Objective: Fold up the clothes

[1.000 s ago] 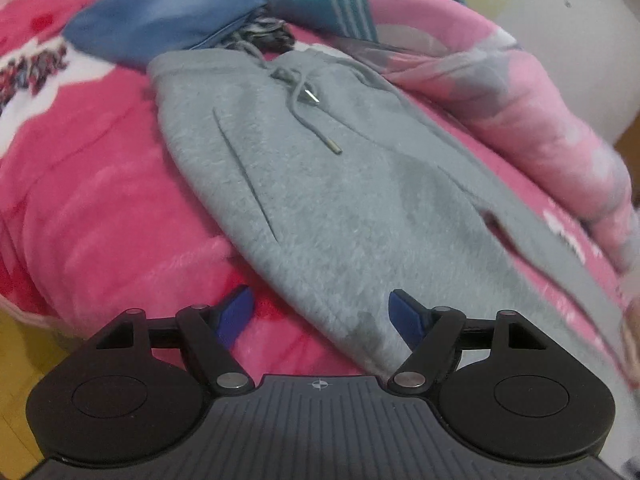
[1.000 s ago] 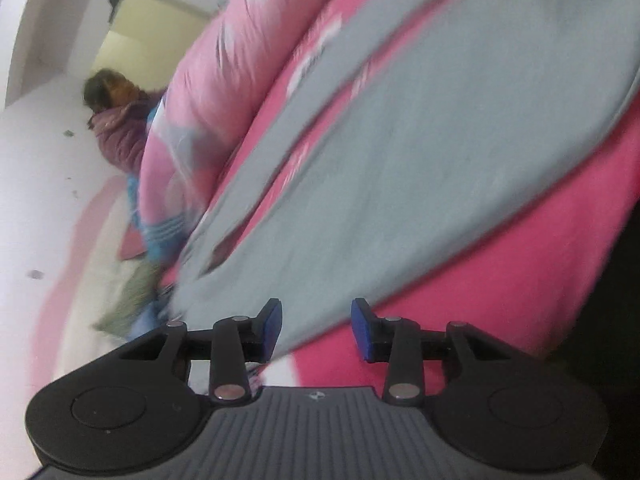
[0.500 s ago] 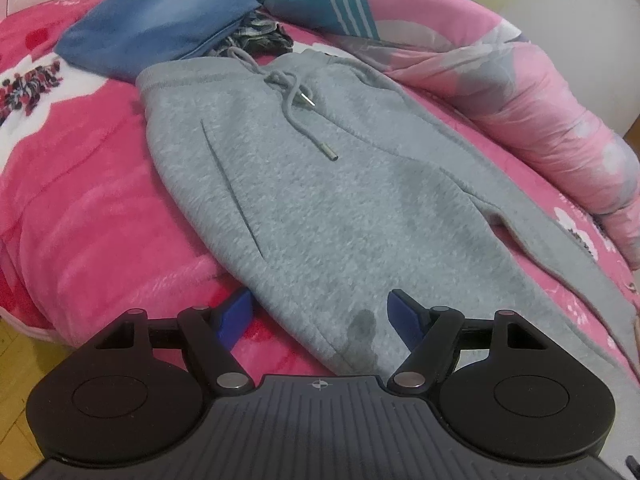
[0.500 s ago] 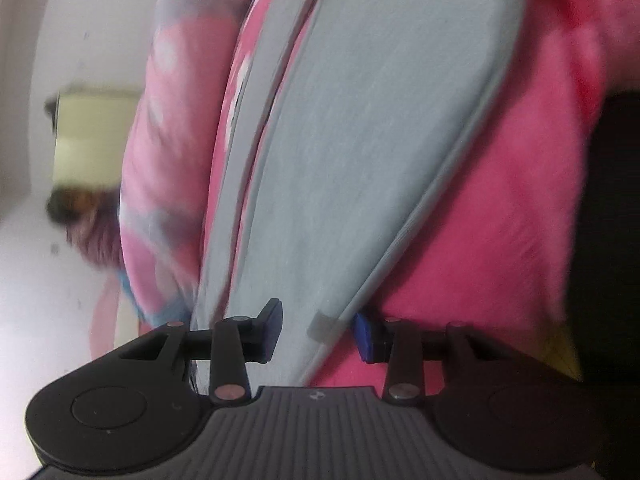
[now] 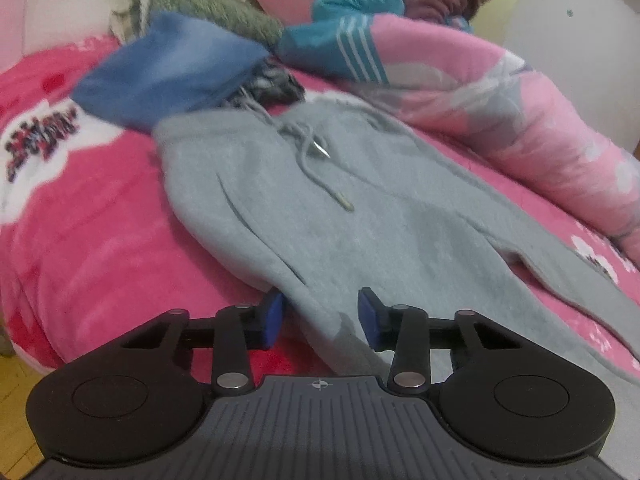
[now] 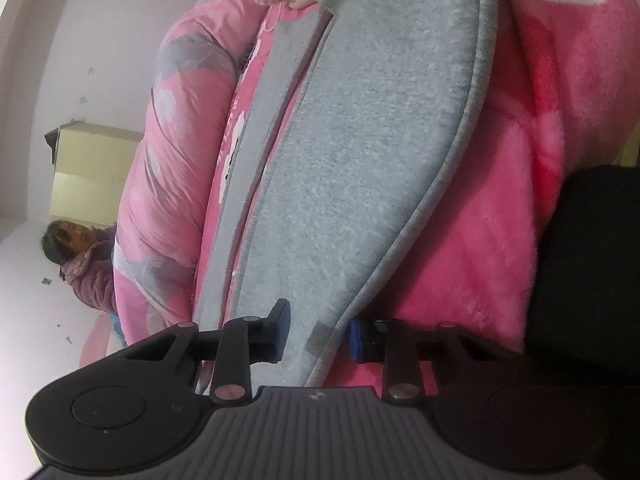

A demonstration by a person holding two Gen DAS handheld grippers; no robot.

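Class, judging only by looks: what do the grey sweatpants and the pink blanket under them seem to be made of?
Sweatpants: probably cotton-blend fleece knit, matte; the surface looks finely nubbly, with stitched seams and a cord drawstring. Blanket: likely plush synthetic fleece, with soft fuzzy pile and a slight sheen along the folds.

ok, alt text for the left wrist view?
Grey sweatpants lie flat on a pink blanket, drawstring on top, the open left gripper straddling their near edge. Behind them sit a folded blue garment and a pink quilt.
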